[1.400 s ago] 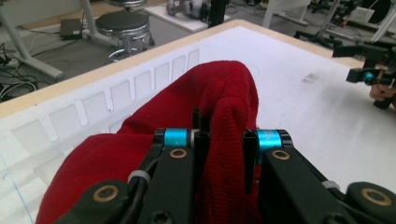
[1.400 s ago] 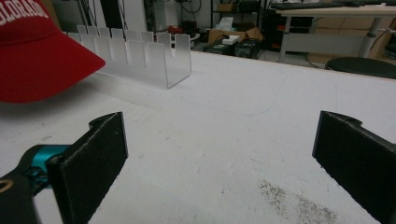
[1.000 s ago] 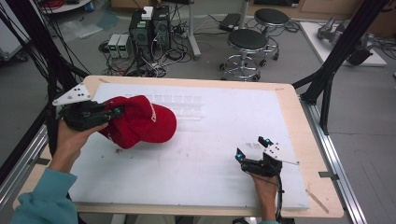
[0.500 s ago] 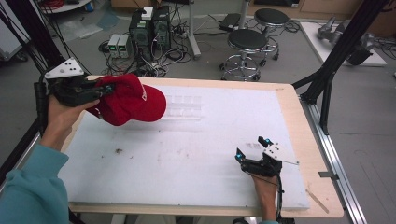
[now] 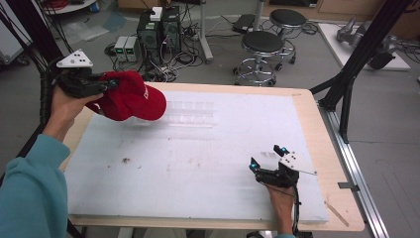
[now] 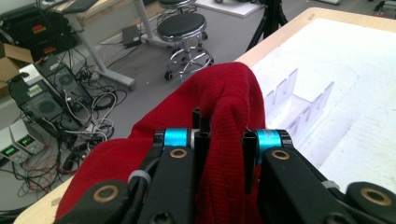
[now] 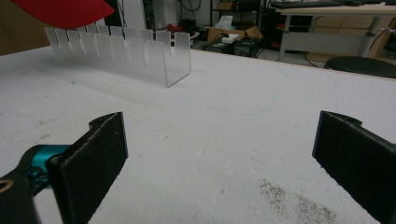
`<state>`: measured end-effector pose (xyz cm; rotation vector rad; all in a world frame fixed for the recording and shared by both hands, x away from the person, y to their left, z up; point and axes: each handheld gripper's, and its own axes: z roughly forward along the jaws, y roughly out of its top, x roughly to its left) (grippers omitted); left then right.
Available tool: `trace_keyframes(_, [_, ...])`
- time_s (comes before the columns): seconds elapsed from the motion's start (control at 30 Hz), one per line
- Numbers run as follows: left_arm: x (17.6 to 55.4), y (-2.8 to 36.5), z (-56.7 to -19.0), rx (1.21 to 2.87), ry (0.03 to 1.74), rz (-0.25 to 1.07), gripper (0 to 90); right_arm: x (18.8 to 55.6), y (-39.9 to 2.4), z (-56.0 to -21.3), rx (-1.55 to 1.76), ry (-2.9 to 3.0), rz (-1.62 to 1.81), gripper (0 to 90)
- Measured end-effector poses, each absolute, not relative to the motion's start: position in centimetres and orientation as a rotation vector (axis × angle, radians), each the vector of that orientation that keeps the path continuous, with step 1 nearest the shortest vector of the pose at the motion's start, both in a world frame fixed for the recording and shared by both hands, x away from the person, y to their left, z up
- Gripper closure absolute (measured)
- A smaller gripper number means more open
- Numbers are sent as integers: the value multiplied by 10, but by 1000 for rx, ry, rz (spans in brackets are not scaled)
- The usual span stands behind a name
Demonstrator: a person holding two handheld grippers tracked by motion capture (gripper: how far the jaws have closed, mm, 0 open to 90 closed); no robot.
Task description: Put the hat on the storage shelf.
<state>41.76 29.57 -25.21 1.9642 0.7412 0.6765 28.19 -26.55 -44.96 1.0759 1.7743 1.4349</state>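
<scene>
Left gripper (image 5: 106, 84) is clamped on a bunched fold of the red cap (image 5: 131, 96), which hangs in the air over the far left corner of the table (image 5: 307, 106), partly past its edge; in the left gripper view the fabric (image 6: 224, 116) is pinched between the two jaws. Right gripper (image 5: 267, 159) rests on the white mat (image 5: 198, 163) near the front right, jaws wide apart with nothing between them. Risk, as judged: the hold is on soft gathered cloth only, not on the stiff brim, so the fold could creep out of the jaws under a quick swing and the cap would drop, likely onto the floor since it sits beyond the table edge. Second risk: the clear slotted rack (image 5: 190, 113) stands just beside the cap's brim; a low pass back toward the mat could catch it and tip or push it. The right gripper is well apart, so it cannot steady anything. Surface: white mat on a wooden tabletop, scuffed, with dark specks (image 5: 126, 160) near the left. Room: grey floor, two black stools (image 5: 262, 47), computer towers (image 5: 158, 29) with tangled cables, black frame struts.
</scene>
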Motion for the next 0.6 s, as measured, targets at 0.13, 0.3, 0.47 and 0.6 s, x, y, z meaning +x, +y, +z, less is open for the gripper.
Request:
trace_keyframes(0.13, [421,298,-254,1984,749,678,823,282,-265,-450,1069,1781,1425,21])
trace_keyframes(0.3, [425,300,-253,1995,755,684,823,282,-265,-449,1075,1782,1420,21])
trace_keyframes(0.47, [427,302,-249,2025,746,707,824,282,-264,-449,1080,1787,1416,22])
trace_keyframes(0.6, [429,299,-248,2044,741,717,824,283,-264,-449,1073,1787,1409,21])
